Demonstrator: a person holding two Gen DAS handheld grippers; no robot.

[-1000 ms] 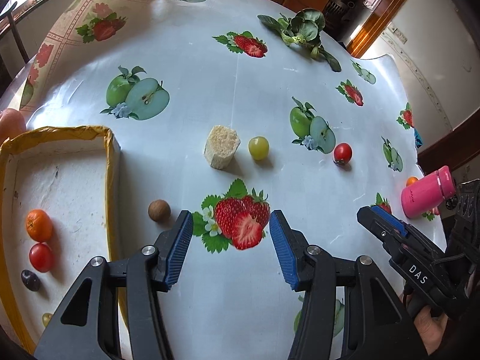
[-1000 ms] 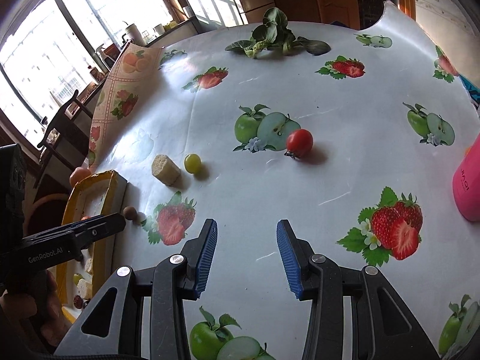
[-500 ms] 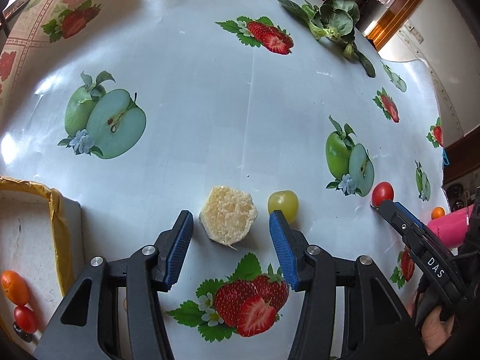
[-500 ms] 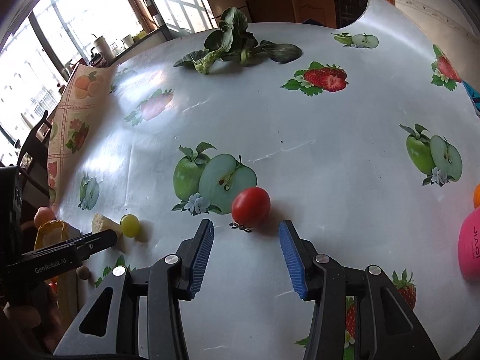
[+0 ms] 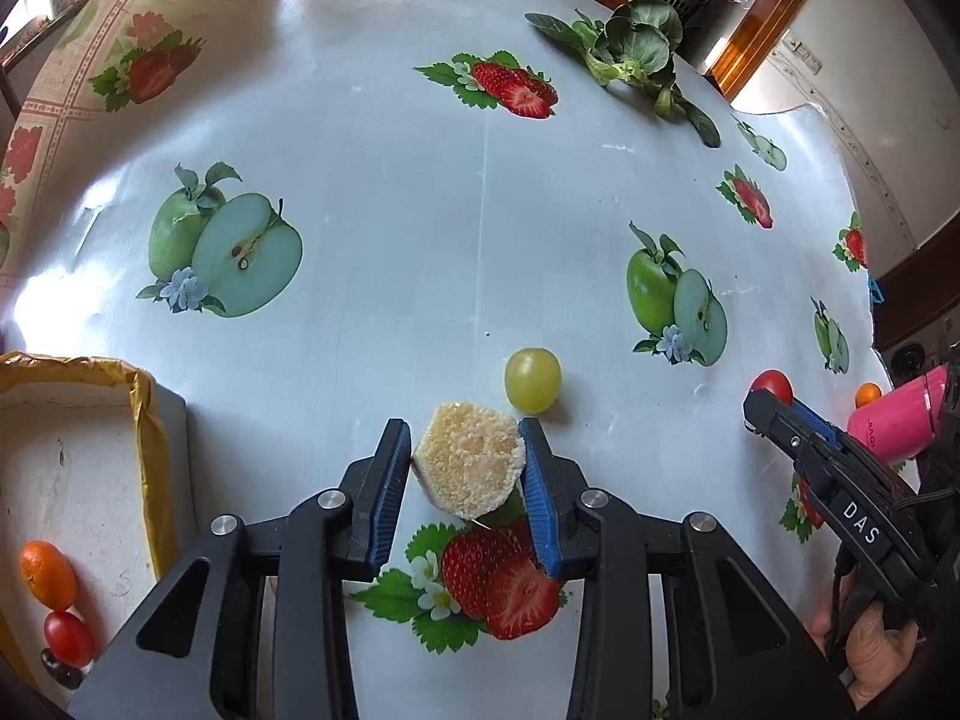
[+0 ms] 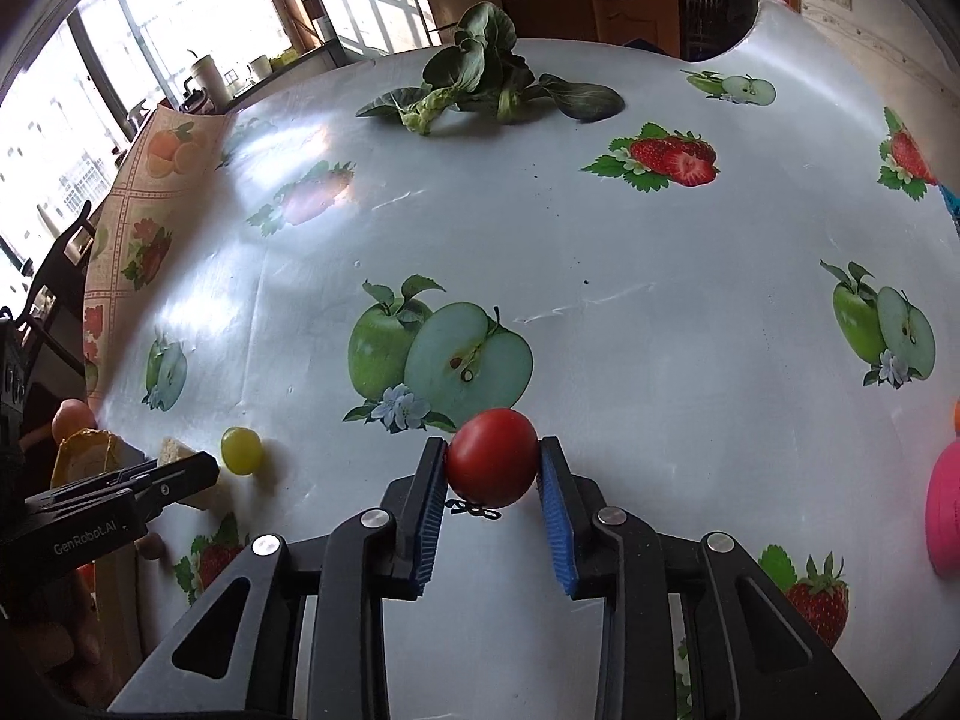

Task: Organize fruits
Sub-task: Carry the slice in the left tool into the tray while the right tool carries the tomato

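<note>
On the glossy fruit-print tabletop, both pairs of tongs have just been closing, each w/ a thing between its blue pads. Left tongs now clench the pale yellow, crumbly-looking hexagonal chunk: both pads touch its sides, chunk apparently resting on the cloth just above a printed strawberry. Right tongs are clamped on the round red cherry tomato, pads pressed to both flanks; a small dark stem bit lies just under it.

Meaning for the task: two grasps look made at once, so the next step is prob. lift and carry toward the white foam tray w/ yellow tape rim at left, which already holds a small orange fruit, a red tomato and a dark one below. Whether the crumbly chunk counts as fruit, can't tell. Soft tomato + crumbly chunk: squeeze gently.

Vs. a second ago: both tongs stood wide apart over bare cloth, chunk and tomato well ahead of them. Half a sec ago they'd come nearer, each item sitting just in front of the open tips. Now the tips bracket and pinch them. The round green grape sits just beside the chunk, not touched, in the same place relative to it. Pink bottle at far right and the leafy green veg at the far edge are unmoved.
</note>
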